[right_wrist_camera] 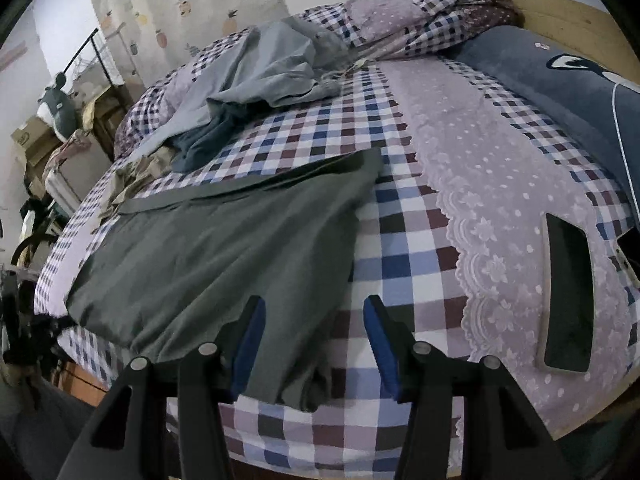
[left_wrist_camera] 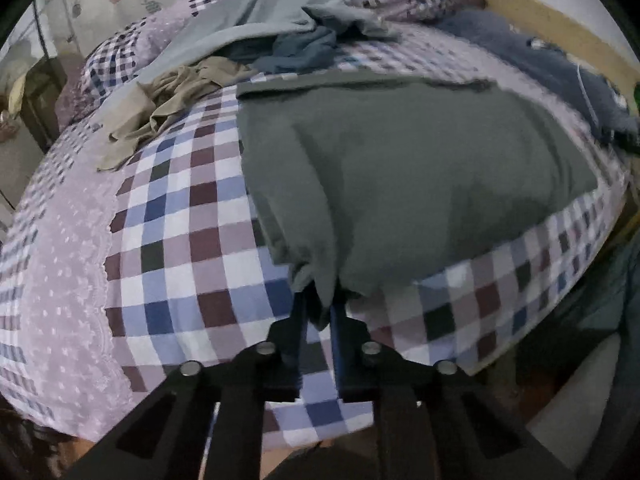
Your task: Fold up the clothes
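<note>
Left gripper (left_wrist_camera: pixel 319 300) clenched on a bunched corner of the grey garment (left_wrist_camera: pixel 400 168), which spreads flat ahead of it over the checked bedsheet (left_wrist_camera: pixel 188 240); a pile of unfolded clothes (left_wrist_camera: pixel 272 36) lies further ahead. Right gripper (right_wrist_camera: pixel 314 308) released, jaws wide apart, its left finger over the garment's near edge (right_wrist_camera: pixel 224 248), its right finger over bare sheet. Only the right view shows a dark phone (right_wrist_camera: pixel 568 288) off to that gripper's right and a navy pillow (right_wrist_camera: pixel 560 92) beyond it.
</note>
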Motion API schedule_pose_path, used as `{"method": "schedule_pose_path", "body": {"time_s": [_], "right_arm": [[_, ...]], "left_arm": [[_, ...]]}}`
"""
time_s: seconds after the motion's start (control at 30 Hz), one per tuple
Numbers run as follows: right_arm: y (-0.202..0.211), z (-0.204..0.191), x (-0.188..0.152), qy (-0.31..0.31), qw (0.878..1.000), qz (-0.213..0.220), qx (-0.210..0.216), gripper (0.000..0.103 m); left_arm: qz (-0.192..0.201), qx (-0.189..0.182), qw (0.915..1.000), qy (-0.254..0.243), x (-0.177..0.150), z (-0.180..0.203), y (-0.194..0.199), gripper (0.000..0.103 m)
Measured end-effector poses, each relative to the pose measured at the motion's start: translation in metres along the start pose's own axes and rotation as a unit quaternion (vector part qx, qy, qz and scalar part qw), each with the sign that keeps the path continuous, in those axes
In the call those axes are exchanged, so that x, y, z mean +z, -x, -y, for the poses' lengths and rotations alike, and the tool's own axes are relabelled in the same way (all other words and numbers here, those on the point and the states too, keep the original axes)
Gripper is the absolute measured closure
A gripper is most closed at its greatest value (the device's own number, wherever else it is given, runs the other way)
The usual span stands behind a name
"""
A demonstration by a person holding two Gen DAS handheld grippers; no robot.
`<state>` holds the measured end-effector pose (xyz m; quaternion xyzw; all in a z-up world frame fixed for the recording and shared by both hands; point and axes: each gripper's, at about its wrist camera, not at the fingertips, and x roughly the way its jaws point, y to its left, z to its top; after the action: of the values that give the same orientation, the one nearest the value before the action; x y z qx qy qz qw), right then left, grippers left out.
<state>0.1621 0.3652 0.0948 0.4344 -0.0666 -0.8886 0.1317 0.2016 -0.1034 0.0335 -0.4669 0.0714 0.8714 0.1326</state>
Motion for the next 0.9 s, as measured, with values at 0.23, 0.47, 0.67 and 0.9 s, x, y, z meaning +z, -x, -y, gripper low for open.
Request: {"method": "schedule_pose_path", "body": {"time_s": [0.23,0.47,0.67,0.9], "right_arm": [[0.004,0.019,-0.013,-0.021,1.000,-0.008,-0.009,0.049],[0.005,0.027,-0.017,-0.026,0.999,-0.014,-0.020,0.049],[0.002,0.021,-0.016,-0.017,1.000,-0.019,-0.017,0.049],[-0.004,0.011,-0.016,0.002,1.000,-0.024,-0.016,0.049]], "left_arm": [[0.065,-0.079,0.9898,0.100,-0.005,-0.051,0.024,0.103],[-0.082,-0.075,0.9744,0.196,-0.031,-0.077,-0.018,0.103],[-0.015,-0.097,0.9750,0.199,-0.028,-0.079,0.009,0.102],[0.014,-0.080,0.9906,0.111,-0.006,-0.049,0.012,0.088]]}}
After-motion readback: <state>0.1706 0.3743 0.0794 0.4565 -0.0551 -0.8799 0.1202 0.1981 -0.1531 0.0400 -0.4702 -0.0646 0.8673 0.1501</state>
